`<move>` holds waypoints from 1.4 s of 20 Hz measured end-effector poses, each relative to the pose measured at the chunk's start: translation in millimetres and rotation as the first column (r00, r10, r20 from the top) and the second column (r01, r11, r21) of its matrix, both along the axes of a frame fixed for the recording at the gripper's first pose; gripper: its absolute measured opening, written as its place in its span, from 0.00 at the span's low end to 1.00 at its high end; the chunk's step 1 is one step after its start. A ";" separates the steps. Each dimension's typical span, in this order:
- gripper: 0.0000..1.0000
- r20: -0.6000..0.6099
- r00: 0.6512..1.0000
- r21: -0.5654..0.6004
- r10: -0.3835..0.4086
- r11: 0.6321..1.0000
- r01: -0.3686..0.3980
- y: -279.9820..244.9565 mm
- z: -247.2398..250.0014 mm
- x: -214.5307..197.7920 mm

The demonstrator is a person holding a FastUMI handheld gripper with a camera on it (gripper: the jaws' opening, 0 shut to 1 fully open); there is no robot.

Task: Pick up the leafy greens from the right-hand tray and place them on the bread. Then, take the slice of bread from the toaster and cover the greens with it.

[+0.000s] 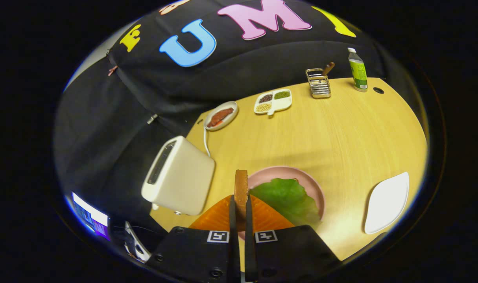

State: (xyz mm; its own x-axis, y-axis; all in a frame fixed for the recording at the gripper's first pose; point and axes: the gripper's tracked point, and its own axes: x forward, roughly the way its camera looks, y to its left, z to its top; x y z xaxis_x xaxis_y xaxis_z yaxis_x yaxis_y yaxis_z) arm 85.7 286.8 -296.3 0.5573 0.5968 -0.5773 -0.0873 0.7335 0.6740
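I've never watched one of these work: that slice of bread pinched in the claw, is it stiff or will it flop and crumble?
Probably stiff: the bread slice stands upright on edge between the claw's fingers without sagging. Likely light, since a narrow pinch holds it. Its browned edge suggests toast, so hard squeezing might crack it above the leafy greens.

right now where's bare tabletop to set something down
The widest bare stretch of the yellow wooden table lies between the pink plate with its green leaf and the far divided white dish. Another patch separates that plate from the white leaf-shaped tray. It is crowded by the gripper, shut on the bread slice, beside the white toaster.
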 end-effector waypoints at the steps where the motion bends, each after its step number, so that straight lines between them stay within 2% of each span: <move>1: 0.09 0.005 1.000 -0.052 -0.008 0.999 0.008 -12.4 -16.9 1.1; 3: 0.09 0.025 1.000 -0.127 -0.017 0.992 0.020 -27.0 -41.1 1.9; 6: 0.09 0.041 0.998 -0.243 0.047 0.969 -0.035 -33.2 -71.4 -6.1; 8: 0.17 0.078 0.994 -0.322 0.077 0.945 -0.048 -39.6 -80.2 -4.3; 9: 0.23 0.099 0.991 -0.387 0.084 0.921 -0.040 -49.8 -82.1 -1.3; 12: 0.69 0.172 0.979 -0.465 0.113 0.885 -0.020 -57.5 -76.2 4.9; 13: 0.72 0.205 0.971 -0.482 0.121 0.876 -0.007 -60.2 -69.7 6.8; 16: 0.97 0.256 0.957 -0.502 0.138 0.865 0.010 -66.6 -56.8 7.9; 20: 0.99 0.314 0.944 -0.468 0.104 0.882 0.059 -80.8 -25.4 9.2; 23: 0.99 0.389 0.918 -0.444 0.079 0.889 0.111 -100.4 18.1 12.0; 28: 0.99 0.578 0.816 -0.374 0.013 0.893 0.251 -137.8 121.5 10.0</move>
